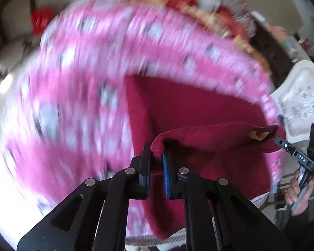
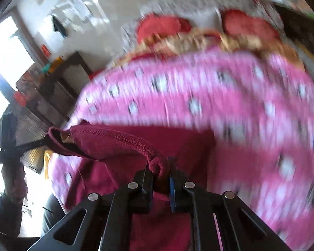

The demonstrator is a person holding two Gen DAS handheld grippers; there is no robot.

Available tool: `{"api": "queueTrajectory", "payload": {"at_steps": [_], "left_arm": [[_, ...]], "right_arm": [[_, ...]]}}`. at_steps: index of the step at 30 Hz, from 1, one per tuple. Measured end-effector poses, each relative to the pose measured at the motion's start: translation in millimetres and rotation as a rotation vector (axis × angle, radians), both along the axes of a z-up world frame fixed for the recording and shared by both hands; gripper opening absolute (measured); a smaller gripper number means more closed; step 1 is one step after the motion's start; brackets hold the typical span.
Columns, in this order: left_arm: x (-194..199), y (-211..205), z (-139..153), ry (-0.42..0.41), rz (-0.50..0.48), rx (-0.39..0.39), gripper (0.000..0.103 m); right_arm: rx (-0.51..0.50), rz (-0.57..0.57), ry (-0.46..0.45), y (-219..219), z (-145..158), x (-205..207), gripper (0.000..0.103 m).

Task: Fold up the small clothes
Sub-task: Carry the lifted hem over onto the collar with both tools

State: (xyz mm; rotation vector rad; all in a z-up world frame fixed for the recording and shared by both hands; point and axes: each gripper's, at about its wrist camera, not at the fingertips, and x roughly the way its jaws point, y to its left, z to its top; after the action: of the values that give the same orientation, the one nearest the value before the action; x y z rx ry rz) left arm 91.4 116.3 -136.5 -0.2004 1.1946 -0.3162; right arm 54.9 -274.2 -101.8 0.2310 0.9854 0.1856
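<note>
the left gripper [image 1: 157,156] is closed tight on one end of the hem of the dark red garment [image 1: 198,108]. the right gripper [image 2: 159,167] pinches the other end, so the garment hangs between them over the pink spotted cloth [image 1: 73,104]. no container can be seen clearly.

The garment [image 1: 198,108] hangs between the left gripper [image 1: 157,156] and right gripper [image 2: 160,167], one at each end of its near edge, above the patterned blanket [image 1: 77,96]; a pillow [image 2: 163,25] lies far beyond.

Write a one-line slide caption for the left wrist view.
Left gripper shut on a maroon garment's hem over a blurred pink blanket.
</note>
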Motion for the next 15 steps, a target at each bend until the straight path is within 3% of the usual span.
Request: {"api": "queueTrajectory", "payload": {"at_steps": [3,5,6,9,13,15], "left_arm": [[-17.0,3.1,-22.5,0.044,0.038,0.007,0.015],[-34.6,4.1,-11.4,0.039,0.048,-0.018,0.019],[-41.6,3.9,-5.7,0.034,0.044,-0.021,0.029],[-65.8,4.6,6.5,0.035,0.026,-0.065,0.052],[-80.1,8.7,9.8,0.074,0.066,-0.175,0.052],[-76.7,8.9,6.7,0.105,0.097,-0.229,0.058]], "right_arm": [[0.018,-0.076,0.103,-0.8,-47.2,-10.5,0.014],[0.075,-0.135,0.119,-6.7,-49.4,-27.3,0.020],[0.110,-0.161,0.110,-10.7,-44.2,-36.8,0.027],[0.111,-0.242,0.098,-16.9,-27.2,-67.7,0.090],[0.216,-0.246,0.088,-13.1,-18.7,-99.6,0.090],[0.311,-0.224,0.109,-6.7,-24.9,-104.4,0.090]]}}
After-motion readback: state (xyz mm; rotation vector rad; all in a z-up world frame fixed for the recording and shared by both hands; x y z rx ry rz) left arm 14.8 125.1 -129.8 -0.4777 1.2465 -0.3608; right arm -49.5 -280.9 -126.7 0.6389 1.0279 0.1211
